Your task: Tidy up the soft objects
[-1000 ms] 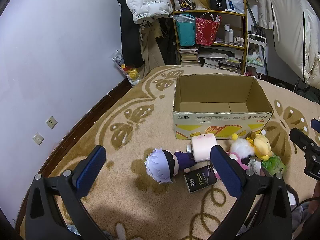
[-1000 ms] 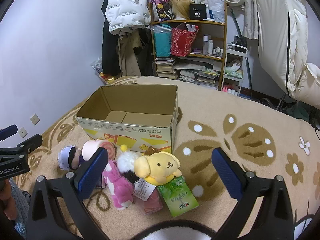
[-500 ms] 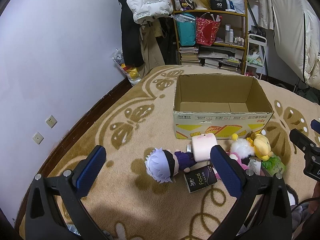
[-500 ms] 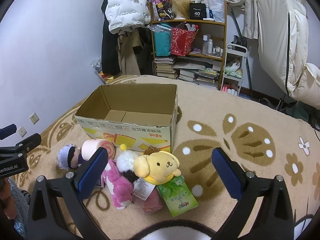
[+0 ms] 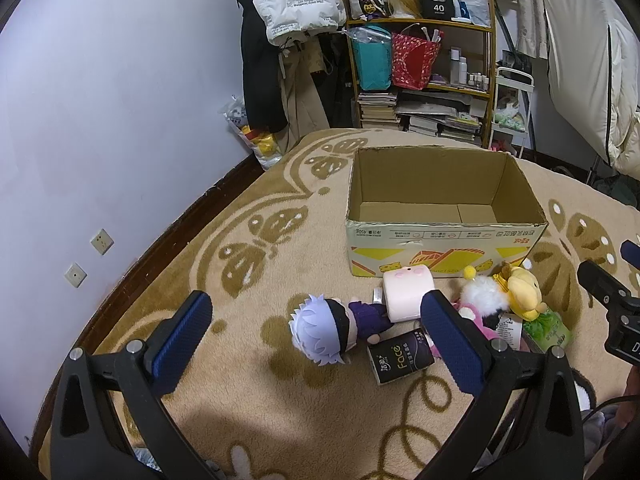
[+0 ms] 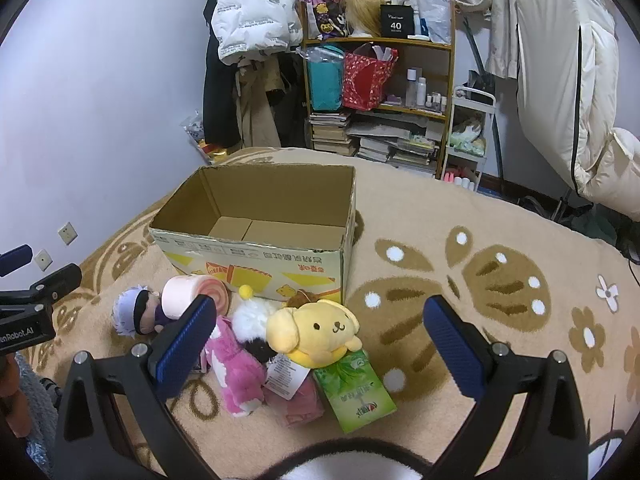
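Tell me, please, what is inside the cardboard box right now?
The cardboard box shows only its bare bottom flaps; no toys inside. The strip behind its near wall is hidden.

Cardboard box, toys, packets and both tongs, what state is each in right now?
Cardboard box: open, empty.
Yellow dog plush: on the green packet.
Green packet: flat on the rug.
White-haired doll: lying down.
Black packet: flat.
Left tongs: open, empty.
Right tongs: open, empty.

Room: carpeted corner, lavender wall.
I see a patterned beige carpet [image 5: 256,364], a cluttered shelf [image 6: 378,92], possibly hanging coats [image 6: 248,64].
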Available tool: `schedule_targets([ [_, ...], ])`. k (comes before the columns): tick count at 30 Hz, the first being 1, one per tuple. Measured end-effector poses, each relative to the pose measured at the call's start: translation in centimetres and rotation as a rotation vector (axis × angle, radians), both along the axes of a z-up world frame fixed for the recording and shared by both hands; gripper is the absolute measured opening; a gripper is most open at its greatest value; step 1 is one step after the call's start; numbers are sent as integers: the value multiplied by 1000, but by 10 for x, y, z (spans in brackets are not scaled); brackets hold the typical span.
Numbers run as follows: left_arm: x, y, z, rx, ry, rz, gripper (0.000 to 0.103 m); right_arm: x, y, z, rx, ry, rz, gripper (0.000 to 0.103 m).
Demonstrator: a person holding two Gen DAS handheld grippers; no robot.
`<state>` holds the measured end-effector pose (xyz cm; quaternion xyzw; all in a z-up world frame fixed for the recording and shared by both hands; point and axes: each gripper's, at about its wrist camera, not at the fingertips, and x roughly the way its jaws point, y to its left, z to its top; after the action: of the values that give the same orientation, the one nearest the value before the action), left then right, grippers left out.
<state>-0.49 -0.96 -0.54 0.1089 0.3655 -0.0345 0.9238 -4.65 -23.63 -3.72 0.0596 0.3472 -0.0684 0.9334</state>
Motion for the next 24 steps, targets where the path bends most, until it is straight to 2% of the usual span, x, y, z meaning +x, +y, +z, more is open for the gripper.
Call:
schedule_targets([
  [24, 0, 1, -1, -1, 2, -1, 103, 0, -1, -3, -2, 11, 0, 103],
])
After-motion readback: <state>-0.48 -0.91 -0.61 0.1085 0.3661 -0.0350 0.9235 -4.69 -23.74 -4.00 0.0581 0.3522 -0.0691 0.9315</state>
